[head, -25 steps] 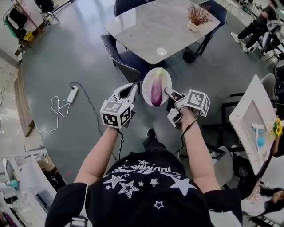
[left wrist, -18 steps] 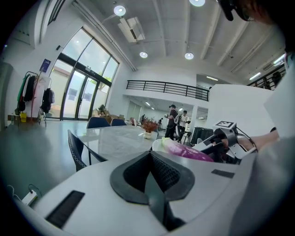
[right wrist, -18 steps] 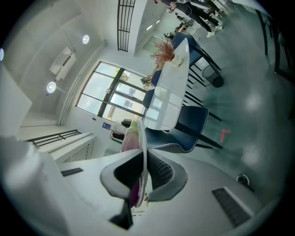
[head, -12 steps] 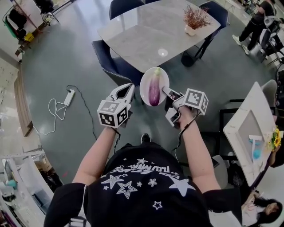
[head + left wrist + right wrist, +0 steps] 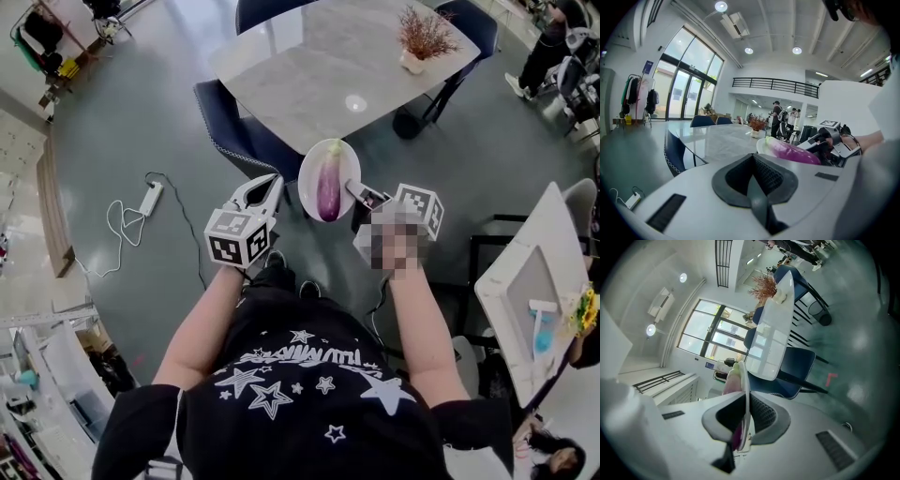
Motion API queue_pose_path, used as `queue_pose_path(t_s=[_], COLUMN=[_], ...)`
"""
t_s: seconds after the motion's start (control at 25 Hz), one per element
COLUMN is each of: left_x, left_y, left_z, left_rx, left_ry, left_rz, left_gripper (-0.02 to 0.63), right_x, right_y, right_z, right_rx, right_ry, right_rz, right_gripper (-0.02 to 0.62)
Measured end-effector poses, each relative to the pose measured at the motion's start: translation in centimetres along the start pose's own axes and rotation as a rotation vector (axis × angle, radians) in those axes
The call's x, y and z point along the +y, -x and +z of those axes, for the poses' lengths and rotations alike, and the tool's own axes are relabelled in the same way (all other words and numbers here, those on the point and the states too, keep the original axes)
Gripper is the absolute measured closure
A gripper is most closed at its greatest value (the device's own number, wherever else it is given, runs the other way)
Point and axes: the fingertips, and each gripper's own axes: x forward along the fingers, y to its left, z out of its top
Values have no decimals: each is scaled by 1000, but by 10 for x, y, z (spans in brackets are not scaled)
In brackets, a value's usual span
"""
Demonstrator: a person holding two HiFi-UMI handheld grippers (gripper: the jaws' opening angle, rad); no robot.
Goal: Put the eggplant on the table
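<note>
Head view: right gripper (image 5: 356, 194) clamped on plate (image 5: 307, 169) rim, eggplant (image 5: 329, 187) aboard, short of far table (image 5: 300, 75); left gripper (image 5: 270, 190) pinched empty; delivery pending

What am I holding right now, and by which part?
Right gripper clamps the white plate by its rim, eggplant lying on it. Left gripper is shut on nothing.

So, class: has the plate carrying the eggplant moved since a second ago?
Yes, slightly: the plate with the eggplant is nearer the table, its far rim now reaching the table's near corner in the head view.
</note>
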Motion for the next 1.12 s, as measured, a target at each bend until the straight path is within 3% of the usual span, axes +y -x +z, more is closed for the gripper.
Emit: queue_pose_path(t_s=[0.28,1.12], left_x=[14,103], left_y=[-24,-159], left_z=[8,93], left_rx=[-4,-36], left_ry=[-3,10], left_rz=[-26,-122], left_gripper=[598,598], right_x=[-4,12], right_y=[-17,-119], right_z=[16,143], right_rx=[-12,-94], right_ry=[3,-1], right_rz=[-13,-48], right_gripper=[572,572])
